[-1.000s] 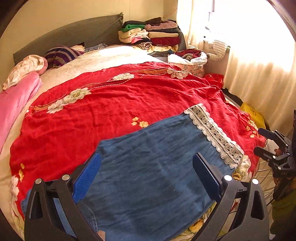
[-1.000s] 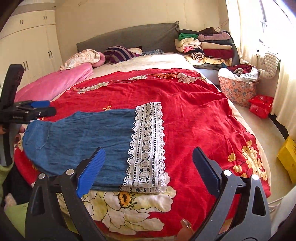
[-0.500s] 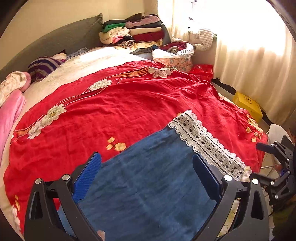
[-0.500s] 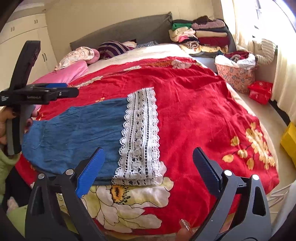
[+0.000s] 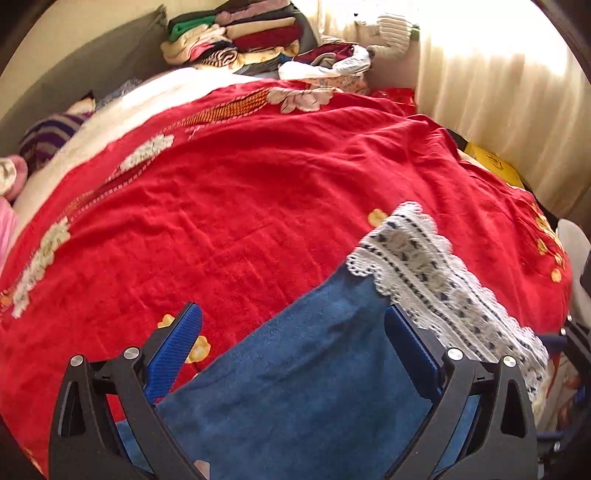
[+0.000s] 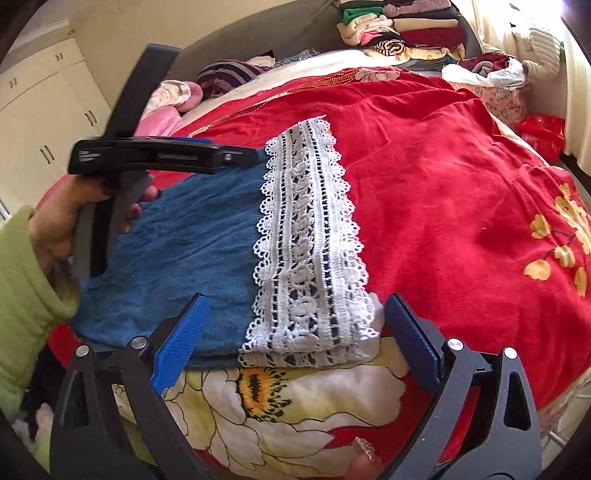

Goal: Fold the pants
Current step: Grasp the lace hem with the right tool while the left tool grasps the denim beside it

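Note:
Blue denim pants (image 6: 192, 251) with a white lace hem (image 6: 310, 251) lie flat on the red bedspread near the bed's front edge. They also show in the left wrist view (image 5: 303, 387), lace hem (image 5: 439, 280) to the right. My left gripper (image 5: 291, 354) is open and hovers low over the blue cloth, near the lace; it also shows in the right wrist view (image 6: 166, 157), above the pants' far edge. My right gripper (image 6: 295, 339) is open and empty, its jaws straddling the near end of the lace hem.
The red floral bedspread (image 6: 443, 177) covers the bed. Folded clothes (image 6: 402, 29) are stacked at the head, with a laundry basket (image 6: 487, 85) beside the bed. Pillows (image 6: 225, 74) and a pink blanket (image 6: 162, 118) lie at the far left. Curtains (image 5: 498, 92) hang at the right.
Both grippers have moved forward and lower toward the pants. The left one has swung toward the lace hem; the right one now sits right at the hem's near end.

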Available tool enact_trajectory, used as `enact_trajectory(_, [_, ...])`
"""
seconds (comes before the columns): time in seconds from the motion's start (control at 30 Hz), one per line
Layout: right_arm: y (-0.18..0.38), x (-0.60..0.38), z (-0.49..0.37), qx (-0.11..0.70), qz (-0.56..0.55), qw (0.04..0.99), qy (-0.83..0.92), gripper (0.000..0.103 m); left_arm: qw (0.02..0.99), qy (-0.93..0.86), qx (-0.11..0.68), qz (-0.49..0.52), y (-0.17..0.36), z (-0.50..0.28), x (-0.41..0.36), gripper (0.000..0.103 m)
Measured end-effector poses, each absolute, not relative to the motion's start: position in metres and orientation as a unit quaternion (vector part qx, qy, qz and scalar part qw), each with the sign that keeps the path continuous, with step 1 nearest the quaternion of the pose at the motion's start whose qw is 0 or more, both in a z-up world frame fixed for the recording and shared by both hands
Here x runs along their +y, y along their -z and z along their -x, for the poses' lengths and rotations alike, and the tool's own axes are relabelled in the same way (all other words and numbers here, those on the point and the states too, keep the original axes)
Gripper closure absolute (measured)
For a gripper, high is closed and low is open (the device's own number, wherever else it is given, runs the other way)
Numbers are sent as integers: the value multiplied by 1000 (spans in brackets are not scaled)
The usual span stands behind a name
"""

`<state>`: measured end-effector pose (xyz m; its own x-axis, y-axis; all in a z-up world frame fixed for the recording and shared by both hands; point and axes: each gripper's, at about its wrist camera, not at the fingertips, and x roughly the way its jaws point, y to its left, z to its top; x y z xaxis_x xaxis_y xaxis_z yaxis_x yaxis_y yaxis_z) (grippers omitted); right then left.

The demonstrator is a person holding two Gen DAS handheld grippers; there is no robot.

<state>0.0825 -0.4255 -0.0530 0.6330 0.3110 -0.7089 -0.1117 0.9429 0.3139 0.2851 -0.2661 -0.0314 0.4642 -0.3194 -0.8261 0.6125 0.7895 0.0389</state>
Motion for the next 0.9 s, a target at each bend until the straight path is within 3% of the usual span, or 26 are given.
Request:
enact_trajectory(0.17, [54, -416, -85, 410, -129, 893, -133, 24, 825, 320, 457, -94, 46, -295, -265, 8])
enact_trajectory(0.2, [56, -417, -87, 413, -137, 891, -130, 31, 821, 323, 462, -88, 50, -294, -266, 16])
enact_trajectory(0.3, [57, -428, -87, 407, -163, 891, -121, 51, 826, 325, 450, -98, 55, -286, -271, 26])
enact_trajectory(0.33, [56, -430, -87, 405, -168, 890, -124, 52, 826, 328, 447, -97, 54, -285, -271, 29])
enact_trajectory(0.47, [57, -421, -86, 404, -160, 889, -146, 60, 825, 338, 444, -95, 50, -277, -274, 62])
enact_trajectory(0.6, [61, -412, -91, 405, -152, 886, -167, 75, 828, 330, 438, -119, 47, -267, -284, 78])
enact_trajectory(0.7, [57, -411, -90, 398, -156, 886, -180, 80, 830, 328, 437, -112, 47, -266, -281, 85])
enact_trajectory(0.9, [27, -387, -83, 362, -123, 899, -214, 82, 831, 355, 427, -35, 36, -267, -249, 92])
